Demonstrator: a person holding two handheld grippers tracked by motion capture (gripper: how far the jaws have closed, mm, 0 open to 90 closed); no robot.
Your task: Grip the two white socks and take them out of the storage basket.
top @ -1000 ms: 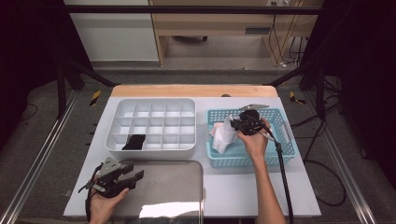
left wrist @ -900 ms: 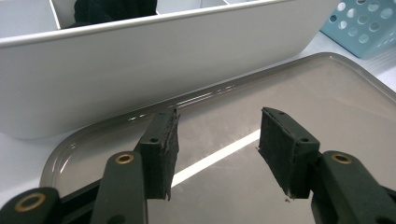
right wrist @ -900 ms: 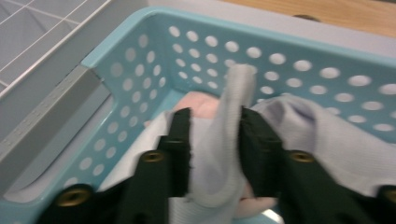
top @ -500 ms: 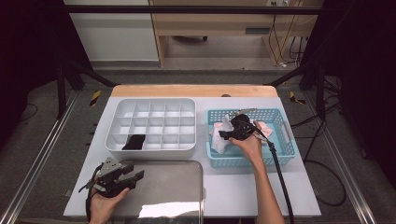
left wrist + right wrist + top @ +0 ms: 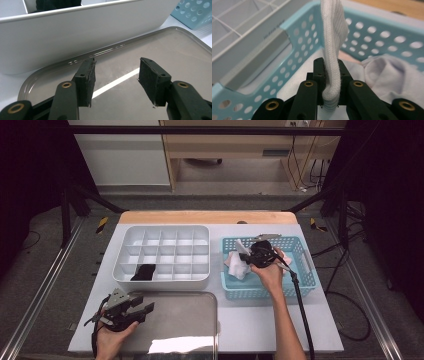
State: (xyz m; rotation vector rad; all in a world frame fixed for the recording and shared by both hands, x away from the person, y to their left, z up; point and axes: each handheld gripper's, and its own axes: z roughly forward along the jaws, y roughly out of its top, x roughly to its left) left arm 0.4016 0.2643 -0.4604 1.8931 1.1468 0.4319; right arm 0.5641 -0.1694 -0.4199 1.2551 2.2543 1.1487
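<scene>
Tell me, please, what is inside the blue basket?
The blue basket holds white cloth pieces; the right gripper pinches a white sock. Anything beneath the pile is hidden.

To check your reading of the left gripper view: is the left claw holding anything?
No, the left claw stands open above the metal tray, with bare tray showing between its jaws.

On the table (image 5: 310, 325) we find the compartment box (image 5: 165, 251) to the left and the basket (image 5: 300, 270) just beside it on the right. Nearer the person, before the box, lies the tray (image 5: 185, 320). A dark piece (image 5: 144, 272) sits in a front-row compartment (second from the left). In the basket lie cloths (image 5: 387, 72), beneath a ribbed sock (image 5: 333, 40).
</scene>
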